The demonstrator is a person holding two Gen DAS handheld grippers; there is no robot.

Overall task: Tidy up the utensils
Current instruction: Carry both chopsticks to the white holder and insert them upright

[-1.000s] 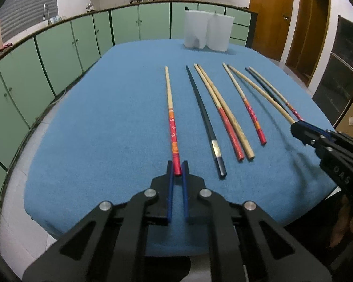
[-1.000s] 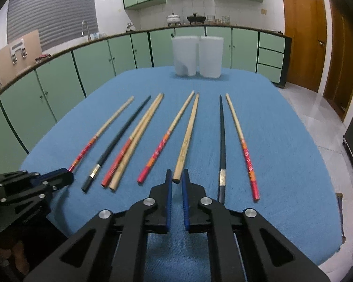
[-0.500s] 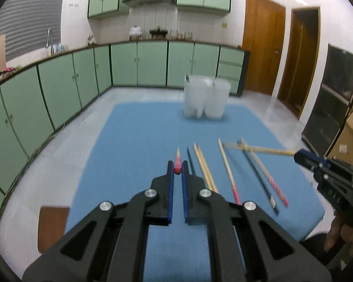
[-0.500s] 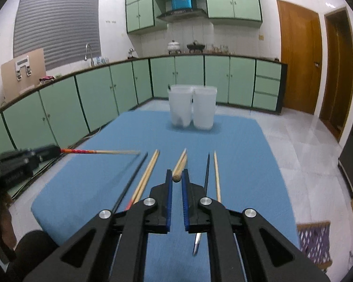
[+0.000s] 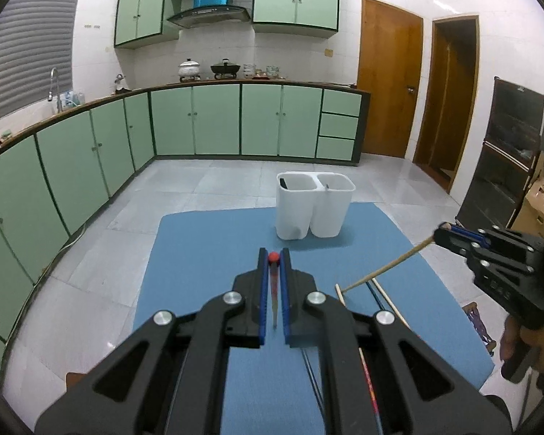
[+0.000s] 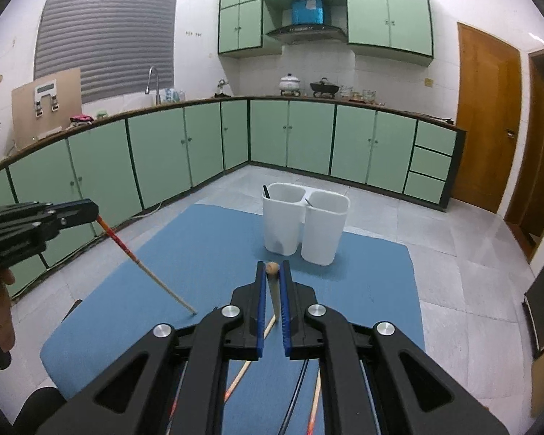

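Left claw pinches a red-ended, pale-tipped chopstick.

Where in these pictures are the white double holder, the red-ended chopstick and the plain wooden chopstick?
white double holder (image 5: 293,217): left wrist view, front wall of its left cup.
red-ended chopstick (image 6: 119,244): right wrist view, red part of its shaft.
plain wooden chopstick (image 5: 388,266): left wrist view, middle of its shaft.

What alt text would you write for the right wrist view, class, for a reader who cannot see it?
A right hand-held gripper is shut on a plain wooden chopstick above a blue table, facing a white two-part holder. At left, the left hand-held gripper holds a red-ended chopstick slanting down. Green kitchen cabinets fill the background.
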